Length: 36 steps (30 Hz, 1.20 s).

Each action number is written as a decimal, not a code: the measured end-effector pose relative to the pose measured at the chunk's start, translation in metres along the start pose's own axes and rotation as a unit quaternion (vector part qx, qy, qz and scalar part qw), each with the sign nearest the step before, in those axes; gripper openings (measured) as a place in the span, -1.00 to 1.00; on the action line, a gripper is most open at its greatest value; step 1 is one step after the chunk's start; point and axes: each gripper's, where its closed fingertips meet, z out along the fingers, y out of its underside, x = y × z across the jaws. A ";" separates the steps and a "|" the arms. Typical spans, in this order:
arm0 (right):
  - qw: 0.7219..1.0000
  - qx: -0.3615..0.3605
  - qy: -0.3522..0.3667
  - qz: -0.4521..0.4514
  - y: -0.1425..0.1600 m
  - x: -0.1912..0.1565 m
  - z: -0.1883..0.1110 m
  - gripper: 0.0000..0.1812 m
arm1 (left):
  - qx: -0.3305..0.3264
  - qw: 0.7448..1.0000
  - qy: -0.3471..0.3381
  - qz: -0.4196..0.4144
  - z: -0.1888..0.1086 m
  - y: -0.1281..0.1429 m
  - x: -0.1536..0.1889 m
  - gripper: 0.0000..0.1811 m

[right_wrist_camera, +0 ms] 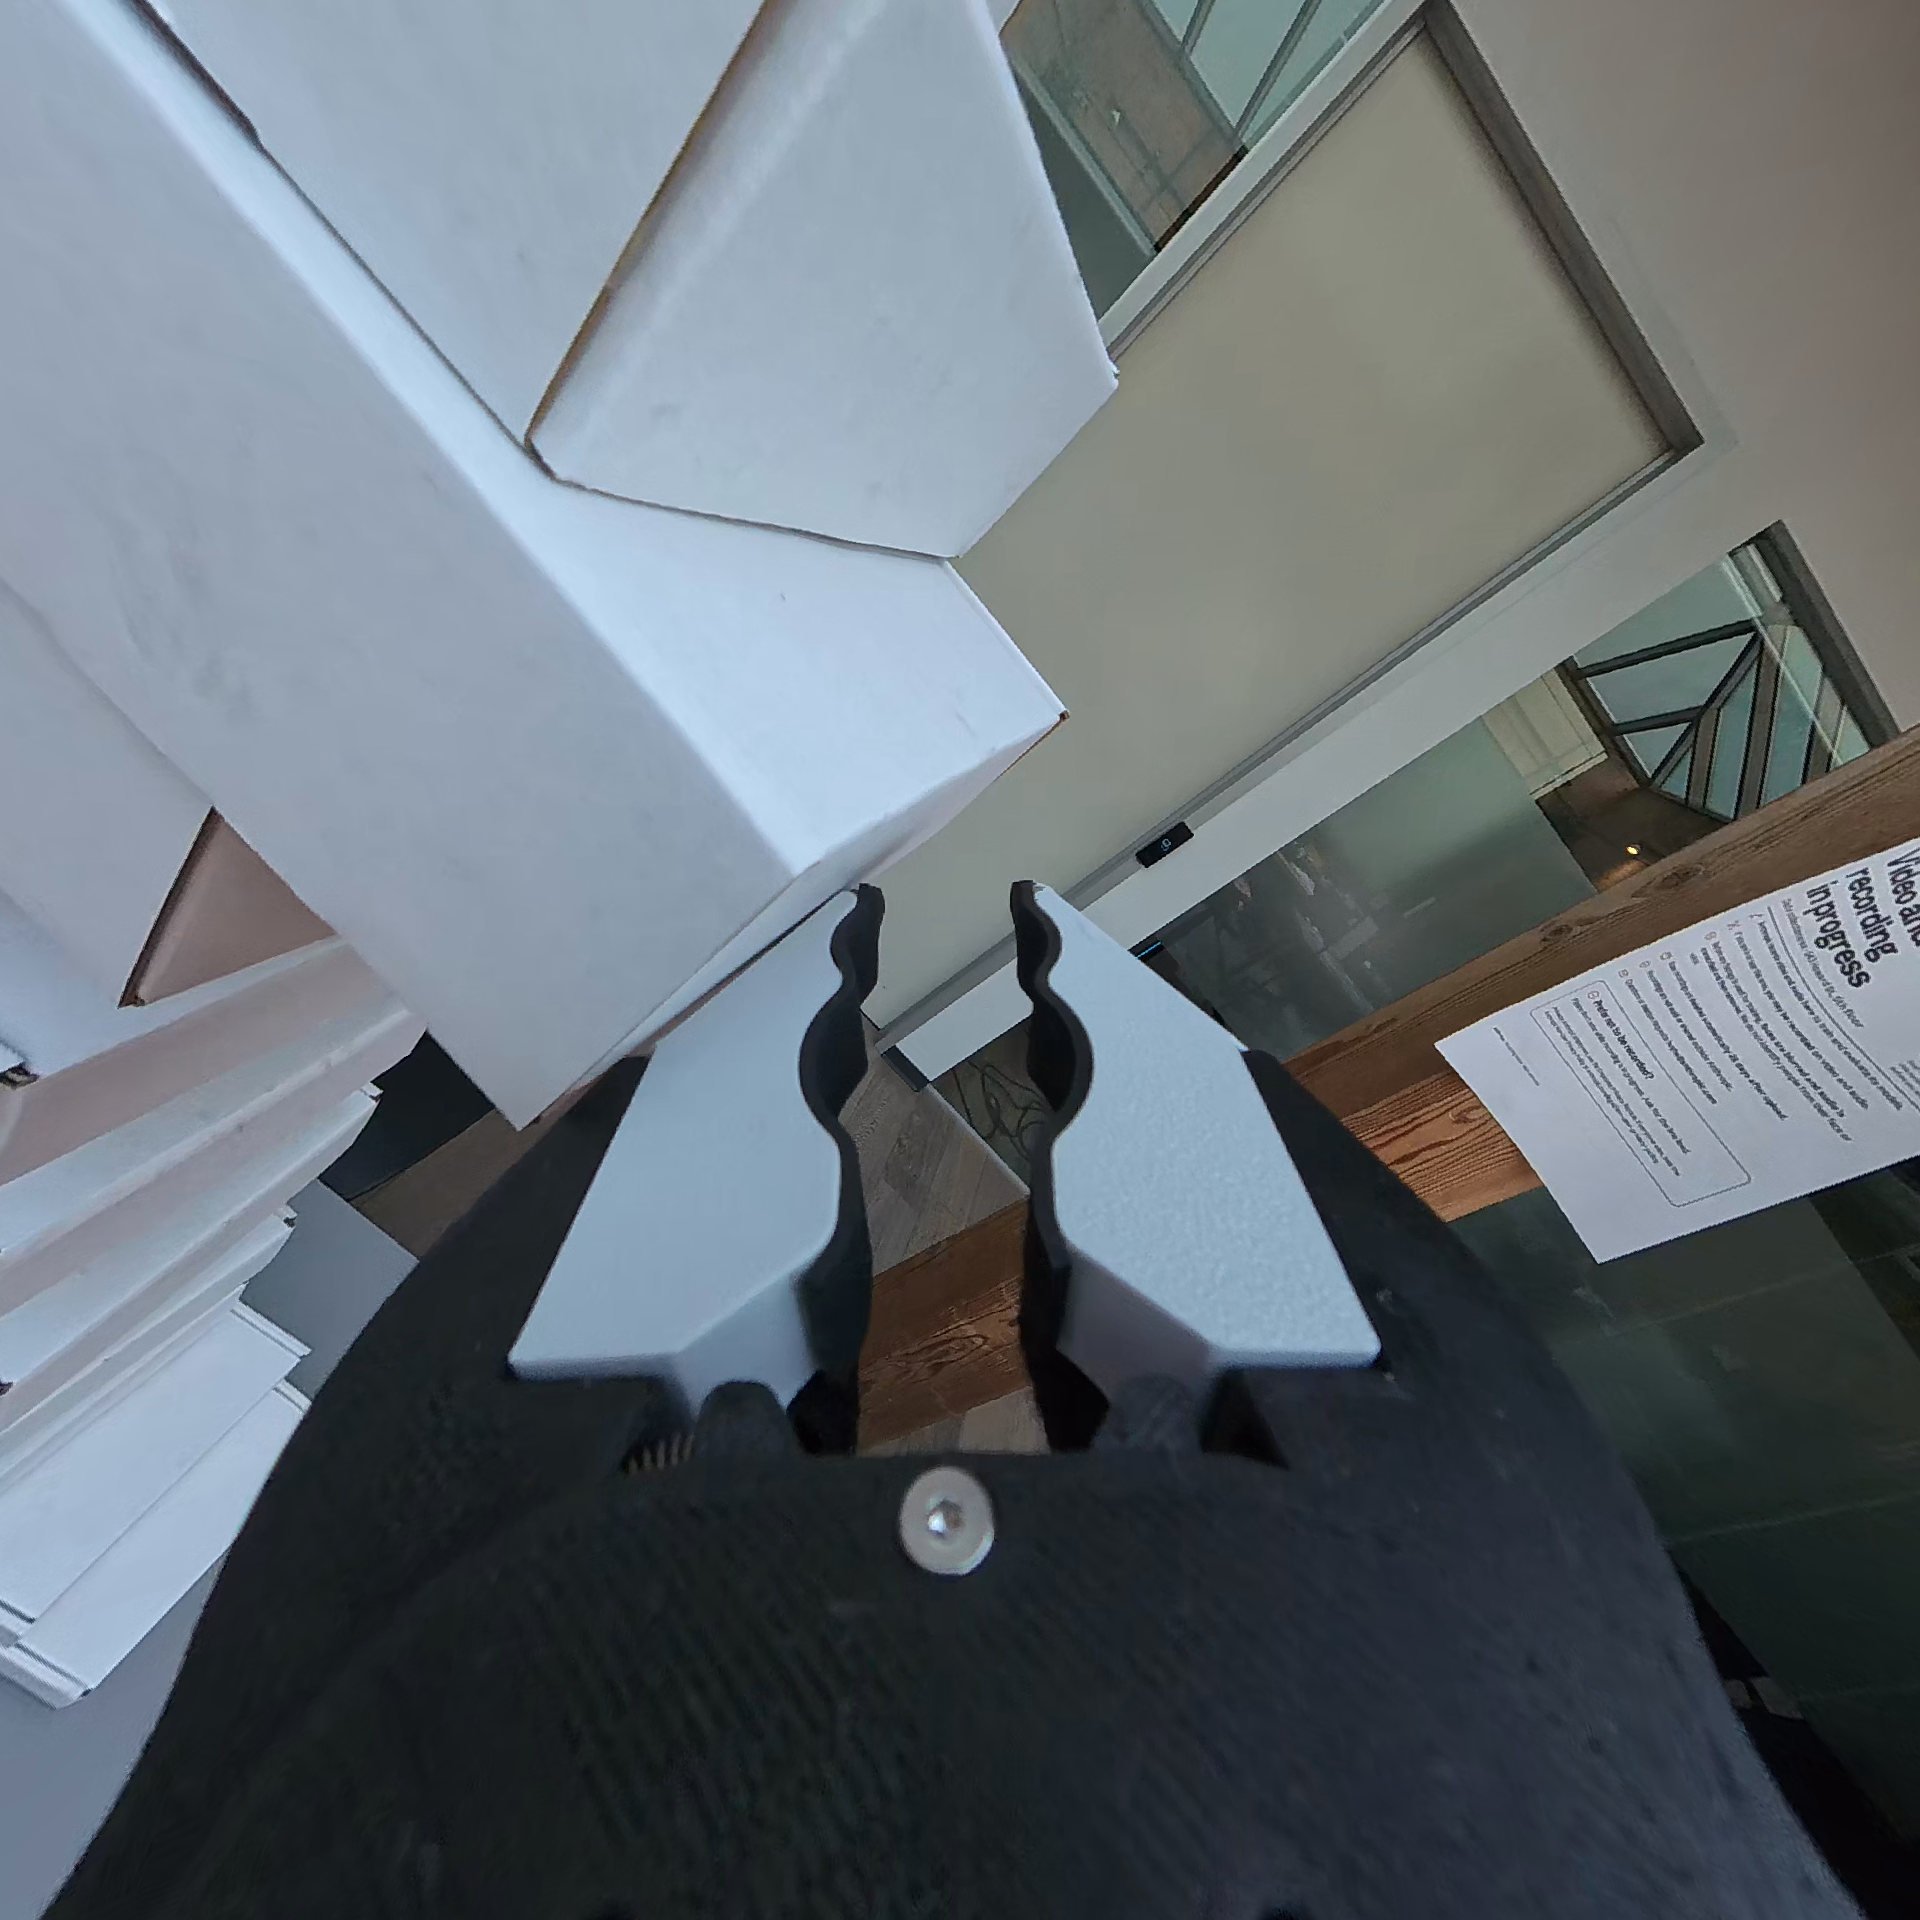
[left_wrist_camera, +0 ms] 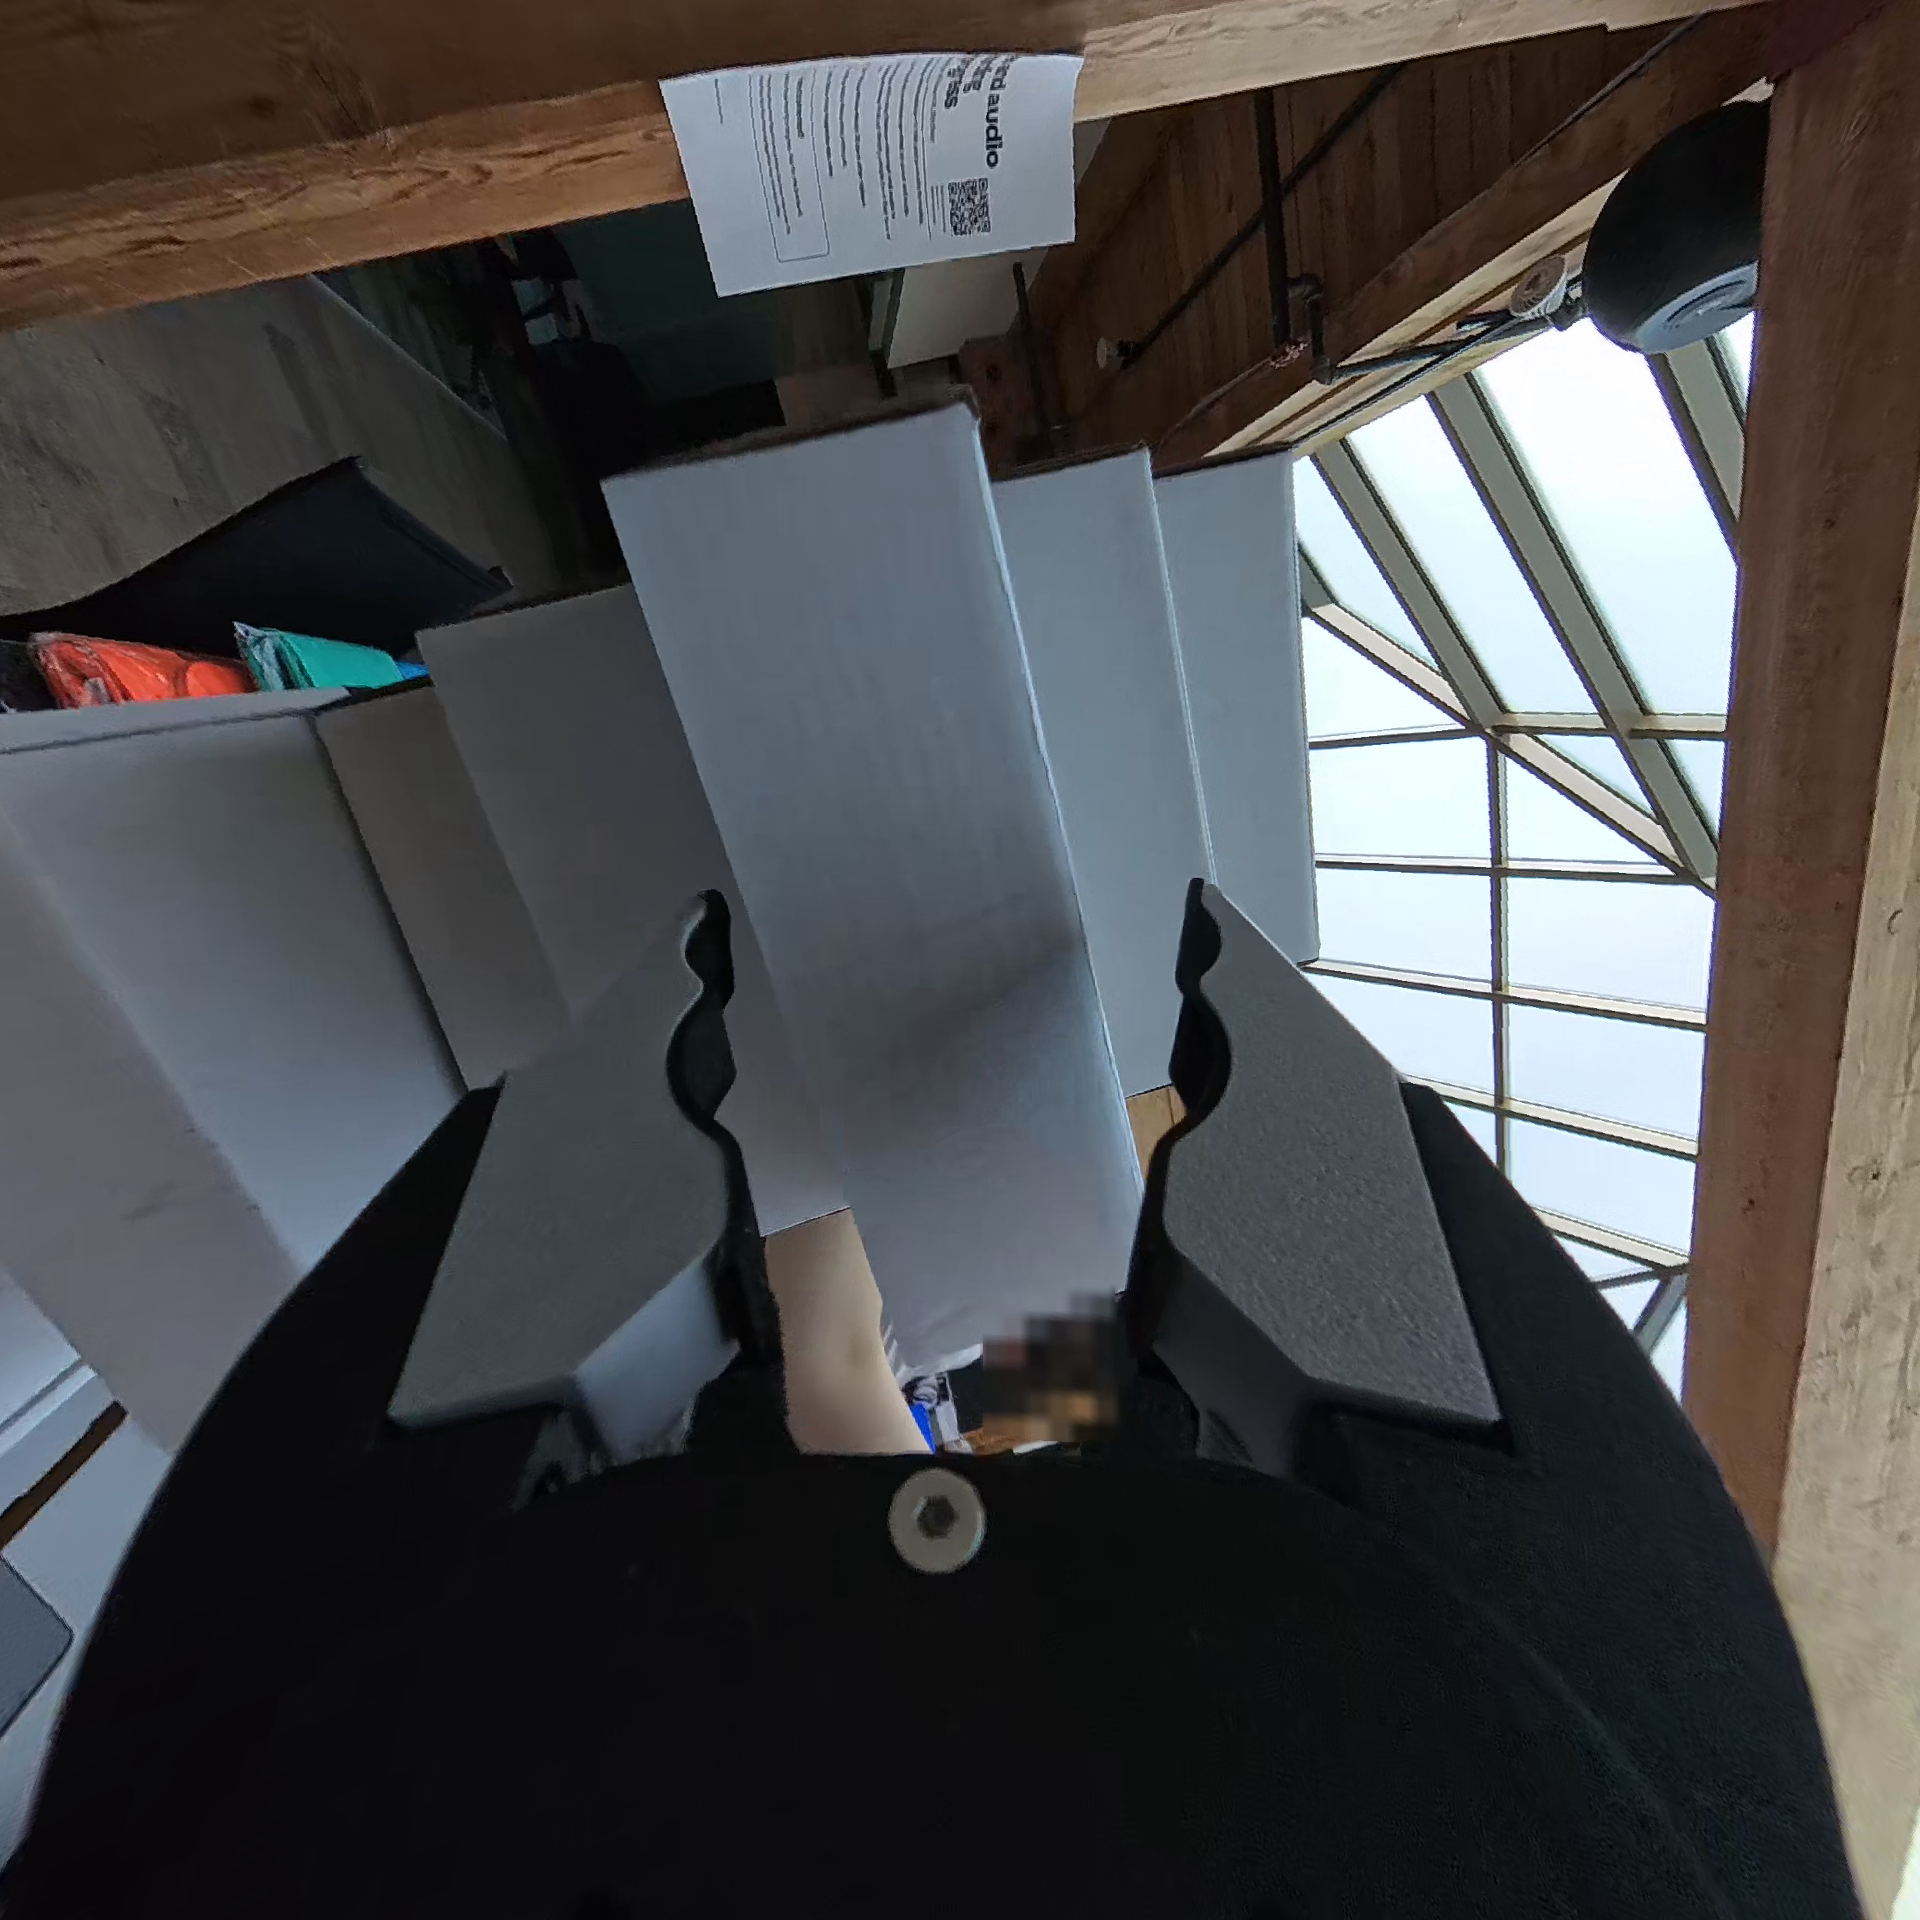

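My left gripper (left_wrist_camera: 951, 904) is open wide. A long white cardboard panel (left_wrist_camera: 883, 831) of a box runs between its jaws; its left edge lies close to the left finger (left_wrist_camera: 582, 1195), and a gap shows at the right finger (left_wrist_camera: 1309, 1195). More white box panels (left_wrist_camera: 1226, 675) stand behind it. A bare arm (left_wrist_camera: 831, 1351) shows at the base of the fingers. My right gripper (right_wrist_camera: 945, 894) is open by a narrow gap and holds nothing. Its left fingertip sits just under the corner of a white cardboard box (right_wrist_camera: 468, 623) with folded flaps.
In the left wrist view there are wooden beams (left_wrist_camera: 312, 177) with a paper sheet (left_wrist_camera: 883, 156), a skylight (left_wrist_camera: 1507, 831), a black round device (left_wrist_camera: 1673, 229), and orange (left_wrist_camera: 135, 670) and teal (left_wrist_camera: 312, 660) packets. In the right wrist view flat white cardboard (right_wrist_camera: 156, 1299) is stacked at left, and a wooden beam (right_wrist_camera: 1403, 1101) carries a paper sheet (right_wrist_camera: 1714, 1060).
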 end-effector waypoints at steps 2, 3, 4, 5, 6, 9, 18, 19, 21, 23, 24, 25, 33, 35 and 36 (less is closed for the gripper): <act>1.000 -0.001 0.001 -0.003 0.001 0.001 0.000 -0.71 | 0.021 1.000 -0.002 0.020 -0.009 -0.008 0.000 -0.21; 1.000 -0.001 0.001 -0.004 0.001 0.001 0.001 -0.71 | 0.033 0.999 -0.005 0.030 -0.015 -0.013 -0.001 -0.24; 1.000 -0.002 0.002 -0.004 0.001 0.001 0.001 -0.70 | 0.044 0.998 -0.008 0.041 -0.021 -0.017 -0.002 -0.30; 1.000 -0.001 0.002 -0.004 0.002 0.002 0.001 -0.70 | 0.056 0.997 -0.005 0.054 -0.027 -0.021 -0.001 -0.36; 1.000 -0.001 0.002 -0.004 0.002 0.002 0.001 -0.70 | 0.070 0.996 0.001 0.064 -0.033 -0.026 0.001 -0.45; 1.000 0.000 0.001 -0.001 0.003 0.002 0.002 -0.70 | 0.091 0.993 0.010 0.072 -0.048 -0.033 0.001 -0.43; 1.000 0.001 0.002 -0.007 0.002 0.003 0.005 -0.70 | 0.058 0.979 -0.005 0.196 -0.059 -0.026 0.007 -1.00; 1.000 0.001 0.002 -0.007 0.002 0.003 0.006 -0.70 | 0.053 0.978 -0.010 0.203 -0.058 -0.024 0.007 -1.00; 1.000 0.001 0.002 -0.007 0.002 0.004 0.006 -0.70 | 0.035 0.976 -0.026 0.215 -0.051 -0.018 0.004 -1.00; 1.000 0.000 0.002 -0.008 0.002 0.004 0.006 -0.70 | 0.024 0.973 -0.039 0.225 -0.045 -0.014 0.002 -1.00; 1.000 0.000 0.003 -0.008 0.002 0.004 0.006 -0.70 | 0.021 0.973 -0.038 0.227 -0.041 -0.012 0.003 -1.00; 1.000 0.000 0.003 -0.008 0.002 0.004 0.006 -0.70 | 0.018 0.973 -0.037 0.228 -0.038 -0.011 0.004 -1.00; 1.000 -0.002 0.003 -0.015 0.000 0.004 0.007 -0.70 | 0.004 0.975 -0.041 0.219 -0.023 -0.005 0.002 -1.00; 1.000 -0.003 0.004 -0.018 0.000 0.004 0.007 -0.70 | 0.003 0.975 -0.042 0.218 -0.022 -0.005 0.002 -1.00; 1.000 -0.003 0.003 -0.017 0.001 0.004 0.007 -0.70 | 0.002 0.975 -0.043 0.217 -0.022 -0.005 0.002 -1.00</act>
